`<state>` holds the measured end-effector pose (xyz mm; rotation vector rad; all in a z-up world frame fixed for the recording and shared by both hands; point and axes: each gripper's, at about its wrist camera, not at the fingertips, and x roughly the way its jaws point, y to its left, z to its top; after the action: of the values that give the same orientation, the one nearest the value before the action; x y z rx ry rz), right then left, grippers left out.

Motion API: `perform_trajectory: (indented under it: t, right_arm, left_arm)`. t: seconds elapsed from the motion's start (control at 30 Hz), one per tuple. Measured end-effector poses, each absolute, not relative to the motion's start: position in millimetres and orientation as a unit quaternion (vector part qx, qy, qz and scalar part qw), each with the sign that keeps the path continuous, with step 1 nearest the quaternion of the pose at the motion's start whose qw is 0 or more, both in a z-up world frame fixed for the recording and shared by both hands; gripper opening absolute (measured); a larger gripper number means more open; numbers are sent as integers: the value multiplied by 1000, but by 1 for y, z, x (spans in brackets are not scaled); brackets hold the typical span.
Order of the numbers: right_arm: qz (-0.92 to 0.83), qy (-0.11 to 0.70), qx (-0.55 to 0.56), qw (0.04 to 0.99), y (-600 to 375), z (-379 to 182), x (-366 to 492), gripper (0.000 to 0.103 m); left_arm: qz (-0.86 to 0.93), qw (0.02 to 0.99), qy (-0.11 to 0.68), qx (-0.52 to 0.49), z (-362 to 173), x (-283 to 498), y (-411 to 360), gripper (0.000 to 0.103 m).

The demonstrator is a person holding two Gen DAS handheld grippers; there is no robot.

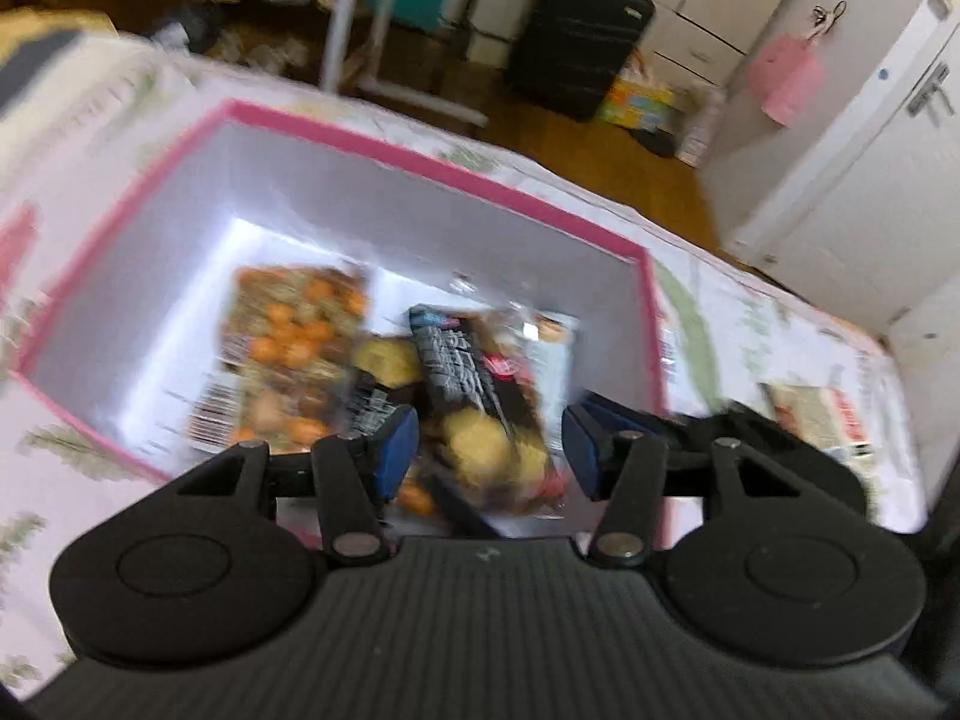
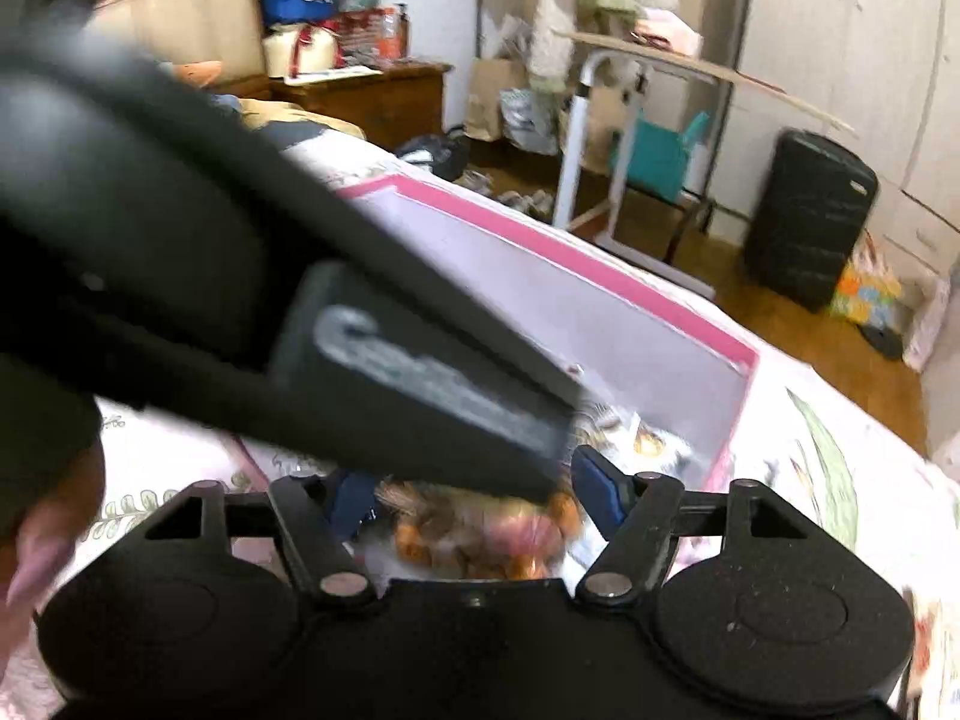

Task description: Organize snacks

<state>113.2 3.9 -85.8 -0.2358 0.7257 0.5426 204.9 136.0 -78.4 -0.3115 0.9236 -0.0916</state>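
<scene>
Snack packets lie inside the pink-rimmed box point(image 1: 432, 159) on the bed: an orange-printed packet point(image 1: 288, 354) toward its left wall and a dark packet point(image 1: 480, 408) beside it, two I can count, perhaps more beneath. They look light, crinkly and slippery; pinching a sealed edge seems safest. The left gripper point(image 1: 489, 447) and right gripper point(image 2: 474, 498) both hang part-open, gripping nothing.

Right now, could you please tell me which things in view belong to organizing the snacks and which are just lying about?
Part of the job:
- pink-rimmed white cardboard box
- orange-printed snack packet in the box
- black snack packet with yellow pieces in the box
- printed packet outside the box, on the floral bedcover

Just lying about:
- black hard-shell suitcase
- pink cloth hanging on the door
</scene>
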Motion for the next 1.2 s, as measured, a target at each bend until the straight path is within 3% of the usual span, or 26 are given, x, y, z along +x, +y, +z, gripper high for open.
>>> perform_trajectory:
  t: [0.3, 0.43, 0.6, 0.7, 1.2]
  right_arm:
    - [259, 356, -80, 894, -56, -41, 62, 78]
    - [266, 392, -55, 879, -99, -47, 117, 79]
    - [254, 383, -126, 879, -124, -30, 94, 79]
    - [246, 391, -108, 880, -152, -11, 90, 79]
    - [133, 424, 5, 896, -284, 2, 125, 79]
  left_arm:
    - [-69, 896, 418, -138, -37, 162, 125, 52]
    - [-88, 897, 416, -121, -17, 144, 110, 52]
    - [-120, 897, 416, -94, 9, 128, 80, 52]
    - [-148, 893, 416, -86, 22, 120, 60, 53]
    - [-217, 878, 422, -59, 23, 122, -50, 58]
